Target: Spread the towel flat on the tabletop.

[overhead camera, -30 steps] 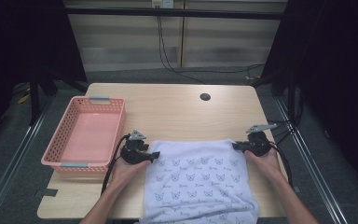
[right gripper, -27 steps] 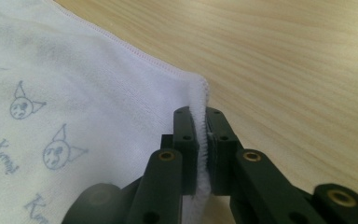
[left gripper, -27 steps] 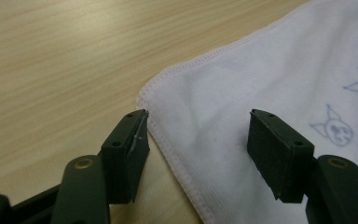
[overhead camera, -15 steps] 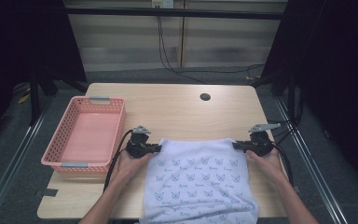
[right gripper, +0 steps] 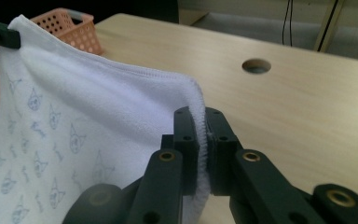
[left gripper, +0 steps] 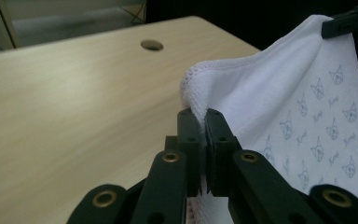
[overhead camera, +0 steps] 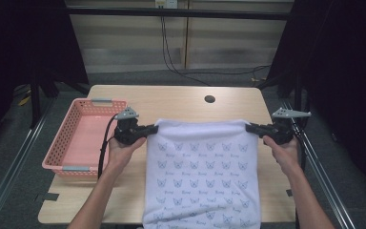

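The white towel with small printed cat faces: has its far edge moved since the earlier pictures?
Yes. The white towel with printed cat faces has its far edge lifted, nearer the round hole in the wooden table.

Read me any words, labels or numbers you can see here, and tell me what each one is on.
Small script word printed under each cat face on the white towel: too small and blurred to read in the high view and in both gripper views.
Pink basket: no lettering visible.
Table: no lettering visible.
Left gripper and right gripper: no lettering visible.
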Demonstrator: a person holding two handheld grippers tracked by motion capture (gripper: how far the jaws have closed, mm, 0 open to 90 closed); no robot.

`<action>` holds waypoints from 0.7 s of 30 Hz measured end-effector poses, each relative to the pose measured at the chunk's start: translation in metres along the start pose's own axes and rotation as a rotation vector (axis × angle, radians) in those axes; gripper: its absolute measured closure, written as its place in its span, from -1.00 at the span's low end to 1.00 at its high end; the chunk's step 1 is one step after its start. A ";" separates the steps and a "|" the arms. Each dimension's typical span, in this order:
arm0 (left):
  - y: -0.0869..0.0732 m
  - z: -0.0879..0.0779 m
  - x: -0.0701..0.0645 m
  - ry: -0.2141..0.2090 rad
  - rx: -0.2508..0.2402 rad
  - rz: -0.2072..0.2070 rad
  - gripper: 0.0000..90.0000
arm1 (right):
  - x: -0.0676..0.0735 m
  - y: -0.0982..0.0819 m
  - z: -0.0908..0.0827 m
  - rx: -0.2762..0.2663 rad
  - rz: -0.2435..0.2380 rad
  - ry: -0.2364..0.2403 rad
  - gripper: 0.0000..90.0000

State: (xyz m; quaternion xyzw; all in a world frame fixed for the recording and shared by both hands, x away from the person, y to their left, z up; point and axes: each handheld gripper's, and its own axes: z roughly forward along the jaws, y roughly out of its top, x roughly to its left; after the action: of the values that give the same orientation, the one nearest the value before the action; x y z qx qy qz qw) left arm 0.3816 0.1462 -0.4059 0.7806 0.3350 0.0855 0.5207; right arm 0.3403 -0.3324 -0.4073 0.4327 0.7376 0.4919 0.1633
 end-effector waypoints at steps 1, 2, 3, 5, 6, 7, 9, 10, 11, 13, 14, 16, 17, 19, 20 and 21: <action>0.005 0.000 0.001 0.003 -0.010 0.007 0.93 | -0.001 0.005 -0.001 -0.010 0.000 0.000 0.90; 0.011 0.001 0.002 0.011 -0.010 0.015 0.93 | -0.002 0.011 -0.001 -0.018 -0.003 -0.006 0.90; 0.016 0.002 0.003 0.019 -0.015 0.022 0.93 | -0.003 0.016 -0.001 -0.026 -0.008 -0.009 0.90; 0.024 0.004 0.005 0.021 -0.020 0.025 0.93 | -0.005 0.025 0.001 -0.020 -0.018 -0.020 0.90; 0.028 0.004 0.006 0.025 -0.021 0.025 0.93 | -0.006 0.029 0.002 -0.024 -0.018 -0.026 0.90; 0.032 0.005 0.008 0.026 -0.021 0.026 0.93 | -0.008 0.032 0.002 -0.028 -0.010 -0.026 0.90; 0.040 0.005 0.011 0.030 -0.034 0.026 0.93 | -0.011 0.038 0.004 -0.036 -0.018 -0.036 0.90; 0.043 0.004 0.013 0.030 -0.044 0.025 0.93 | -0.012 0.043 0.004 -0.039 -0.016 -0.037 0.90; 0.047 0.005 0.015 0.031 -0.052 0.019 0.93 | -0.013 0.046 0.004 -0.042 -0.020 -0.041 0.90; 0.056 0.006 0.017 0.044 -0.069 0.016 0.93 | -0.015 0.056 0.003 -0.055 -0.022 -0.046 0.90; 0.060 0.006 0.018 0.038 -0.074 0.013 0.93 | -0.015 0.062 0.002 -0.058 -0.025 -0.048 0.90; 0.068 0.005 0.018 0.043 -0.088 0.024 0.93 | -0.017 0.073 0.001 -0.065 -0.034 -0.061 0.90; 0.072 0.005 0.018 0.041 -0.094 0.023 0.93 | -0.018 0.078 -0.001 -0.070 -0.036 -0.064 0.90; 0.081 0.003 0.019 0.052 -0.101 0.031 0.93 | -0.019 0.088 -0.003 -0.083 -0.037 -0.073 0.90; 0.086 0.002 0.019 0.053 -0.113 0.034 0.93 | -0.020 0.092 -0.003 -0.091 -0.039 -0.073 0.90; 0.092 0.000 0.019 0.061 -0.118 0.036 0.93 | -0.020 0.097 -0.003 -0.098 -0.041 -0.079 0.91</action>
State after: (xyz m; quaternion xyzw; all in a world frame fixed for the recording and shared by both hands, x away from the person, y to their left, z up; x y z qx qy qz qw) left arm 0.4362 0.1363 -0.3305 0.7513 0.3310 0.1380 0.5540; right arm 0.3963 -0.3366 -0.3256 0.4280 0.7145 0.5065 0.2232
